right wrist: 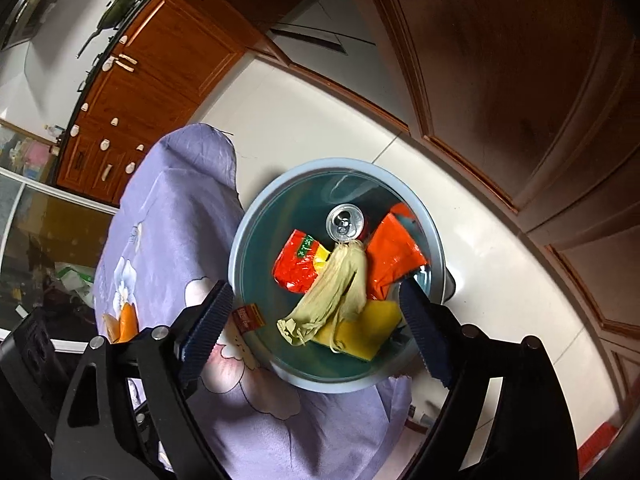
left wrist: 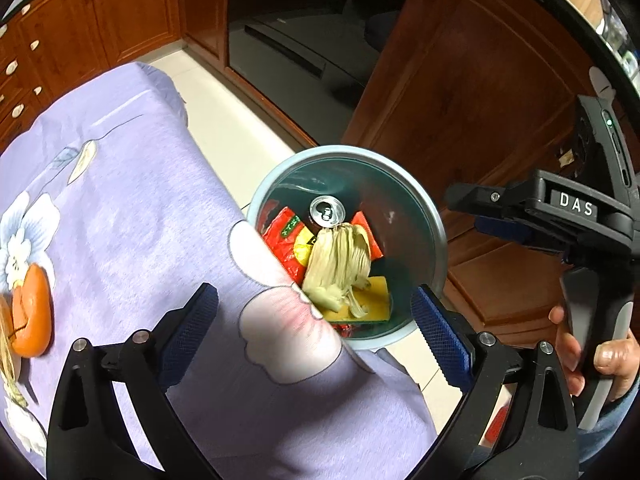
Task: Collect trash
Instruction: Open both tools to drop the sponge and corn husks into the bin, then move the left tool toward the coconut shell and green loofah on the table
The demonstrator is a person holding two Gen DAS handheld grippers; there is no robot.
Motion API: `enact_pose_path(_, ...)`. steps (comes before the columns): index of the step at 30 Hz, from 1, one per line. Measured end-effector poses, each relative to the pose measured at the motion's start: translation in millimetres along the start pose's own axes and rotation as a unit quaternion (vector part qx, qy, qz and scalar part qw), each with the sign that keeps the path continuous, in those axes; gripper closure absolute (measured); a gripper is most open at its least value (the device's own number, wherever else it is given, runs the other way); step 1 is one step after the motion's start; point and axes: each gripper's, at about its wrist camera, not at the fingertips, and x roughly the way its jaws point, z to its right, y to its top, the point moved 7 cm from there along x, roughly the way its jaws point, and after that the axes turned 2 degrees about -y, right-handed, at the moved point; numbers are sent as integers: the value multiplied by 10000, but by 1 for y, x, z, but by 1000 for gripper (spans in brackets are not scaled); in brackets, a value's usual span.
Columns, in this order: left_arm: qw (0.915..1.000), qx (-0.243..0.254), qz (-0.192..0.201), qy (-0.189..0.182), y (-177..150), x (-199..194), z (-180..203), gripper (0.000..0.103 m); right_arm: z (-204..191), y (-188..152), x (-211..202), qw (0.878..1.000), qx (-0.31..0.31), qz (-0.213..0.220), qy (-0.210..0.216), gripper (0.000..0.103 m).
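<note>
A round teal bin [left wrist: 412, 208] [right wrist: 280, 216] stands on the floor beside the purple-clothed table [left wrist: 132, 200] [right wrist: 168, 232]. Inside lie a drink can [left wrist: 327, 211] [right wrist: 344, 222], red snack wrappers [left wrist: 286, 236] [right wrist: 298, 266], a pale corn husk [left wrist: 340, 264] [right wrist: 336, 292] and a yellow sponge [left wrist: 376, 300] [right wrist: 372, 330]. My left gripper [left wrist: 316, 332] is open and empty over the table's edge, next to the bin. My right gripper [right wrist: 316, 328] is open and empty above the bin; it also shows in the left wrist view [left wrist: 480, 208].
An orange peel [left wrist: 32, 312] [right wrist: 128, 320] and straw-like scraps [left wrist: 8, 344] lie on the table at the left. A small red packet [right wrist: 248, 316] sits at the table edge by the bin. Wooden cabinets [left wrist: 460, 80] [right wrist: 500, 80] stand behind, with white tiled floor [right wrist: 320, 128] between.
</note>
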Motion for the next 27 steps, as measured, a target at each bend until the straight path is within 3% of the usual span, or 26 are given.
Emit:
enact_pose_path(18,9965,-606,524,239,-43,-70,-80,6,-89,-45,4,9978,-603,-181,206,18)
enact_pose_path(27,9874,-1299,813,402,-82,-107,-152,6,-149,-74,19,9935,-1037,-430,211,18)
